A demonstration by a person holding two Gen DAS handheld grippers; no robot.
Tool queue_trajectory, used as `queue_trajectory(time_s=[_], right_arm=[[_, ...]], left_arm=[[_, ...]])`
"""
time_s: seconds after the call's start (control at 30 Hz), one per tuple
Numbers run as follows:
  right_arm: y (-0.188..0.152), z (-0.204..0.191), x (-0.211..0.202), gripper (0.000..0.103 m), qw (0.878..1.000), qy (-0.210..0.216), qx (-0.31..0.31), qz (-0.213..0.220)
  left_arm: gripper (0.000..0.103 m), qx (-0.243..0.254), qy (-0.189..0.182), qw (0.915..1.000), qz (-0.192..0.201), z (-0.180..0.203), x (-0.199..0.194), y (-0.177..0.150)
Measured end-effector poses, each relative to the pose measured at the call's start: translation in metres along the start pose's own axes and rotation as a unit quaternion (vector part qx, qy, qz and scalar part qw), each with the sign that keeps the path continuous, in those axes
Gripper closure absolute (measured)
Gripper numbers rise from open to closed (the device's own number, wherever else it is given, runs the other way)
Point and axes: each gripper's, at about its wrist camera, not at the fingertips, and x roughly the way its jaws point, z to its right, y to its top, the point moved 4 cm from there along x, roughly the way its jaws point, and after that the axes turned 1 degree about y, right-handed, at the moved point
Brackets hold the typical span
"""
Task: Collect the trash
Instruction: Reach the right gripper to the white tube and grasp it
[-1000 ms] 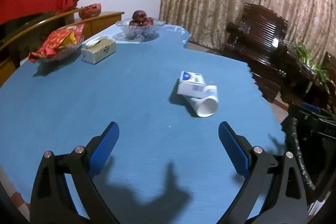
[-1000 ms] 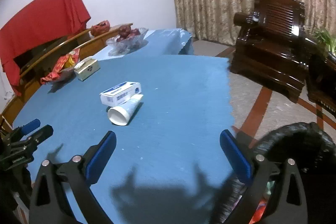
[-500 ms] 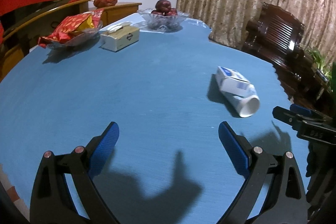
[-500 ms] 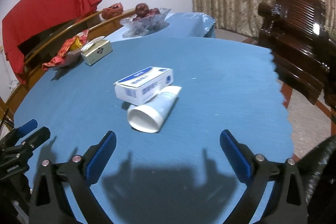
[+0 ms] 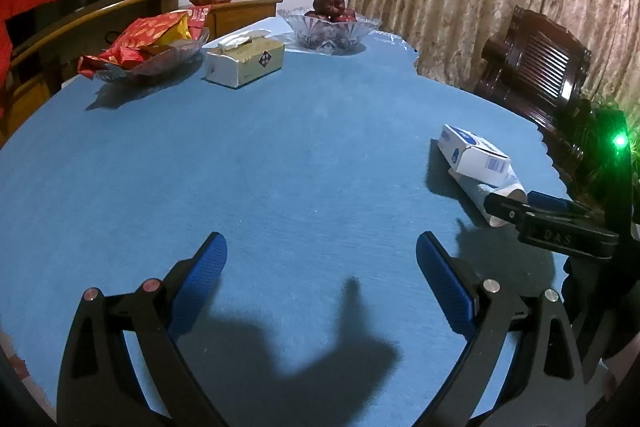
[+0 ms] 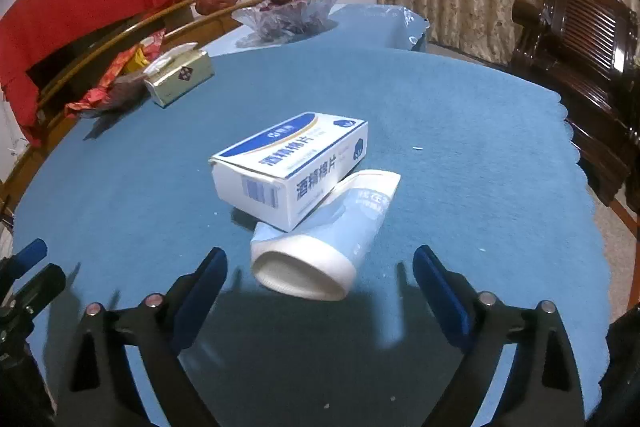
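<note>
Right gripper (image 6: pixel 318 265), jaws wide apart and just now narrowing with nothing between, sits nearest the tube (image 6: pixel 320 247), cap end toward it, long axis running far-right under the box (image 6: pixel 288 163); left gripper (image 5: pixel 320 259) gapes empty.

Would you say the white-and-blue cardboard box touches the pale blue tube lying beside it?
Touching: the right wrist view shows the white-and-blue cardboard box resting on the pale blue tube.

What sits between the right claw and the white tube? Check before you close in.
Nothing: in the right wrist view only bare blue tablecloth in shadow separates the open right claw from the white tube, whose cap end faces the claw.
</note>
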Motion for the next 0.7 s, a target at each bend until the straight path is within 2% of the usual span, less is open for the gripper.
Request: queue_trajectory(time_s=[0.07,0.2,0.33,0.7], right_arm=[[0.001,-0.002,0.004,0.018,1.000,0.001,-0.001,-0.003],[0.001,-0.003,0.010,0.039,1.000,0.013,-0.006,-0.013],[-0.001,-0.001,0.004,0.044,1.000,0.025,-0.007,-0.010],[-0.021,0.026,-0.038,0.045,1.000,0.028,0.000,-0.012]], left_arm=[[0.010,-0.001,-0.001,1.0000,-0.001,0.000,0.003,0.000],[0.010,0.000,-0.004,1.0000,-0.004,0.001,0.006,0.000],[0.010,0.002,-0.006,1.0000,-0.005,0.007,0.007,0.001],[0.010,0.022,-0.031,0.9992,-0.010,0.044,0.009,0.001]])
